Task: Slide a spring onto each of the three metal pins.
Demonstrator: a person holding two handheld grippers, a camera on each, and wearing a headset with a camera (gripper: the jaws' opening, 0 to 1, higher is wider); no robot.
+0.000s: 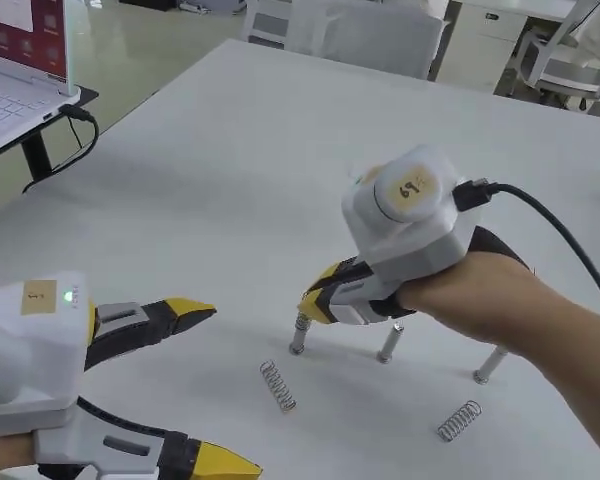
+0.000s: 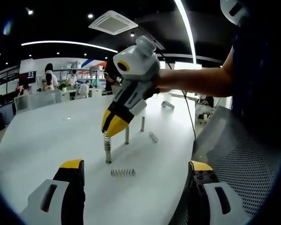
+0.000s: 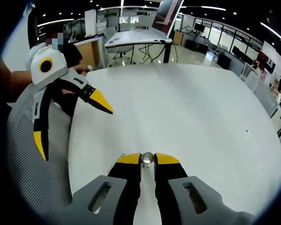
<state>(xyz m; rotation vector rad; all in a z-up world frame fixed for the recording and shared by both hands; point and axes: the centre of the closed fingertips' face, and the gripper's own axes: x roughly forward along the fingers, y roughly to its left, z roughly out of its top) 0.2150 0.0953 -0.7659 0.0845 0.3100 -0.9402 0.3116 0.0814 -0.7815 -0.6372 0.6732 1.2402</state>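
Observation:
Three metal pins stand in a row on the white table: left pin (image 1: 298,338), middle pin (image 1: 388,345), right pin (image 1: 488,366). My right gripper (image 1: 316,300) is over the left pin, shut on a spring (image 2: 106,139) whose coils sit around that pin's top (image 3: 147,159). Two loose springs lie flat, one (image 1: 277,386) in front of the left pin and one (image 1: 458,421) near the right pin. My left gripper (image 1: 215,388) hovers open and holds nothing at the near left, pointing at the closer loose spring (image 2: 122,172).
An open laptop (image 1: 10,60) sits on a stand at the far left, with a cable hanging beside it. The right gripper's black cable (image 1: 560,235) trails to the right. Office chairs (image 1: 360,35) stand past the table's far edge. A mesh chair (image 2: 234,154) is close on my side.

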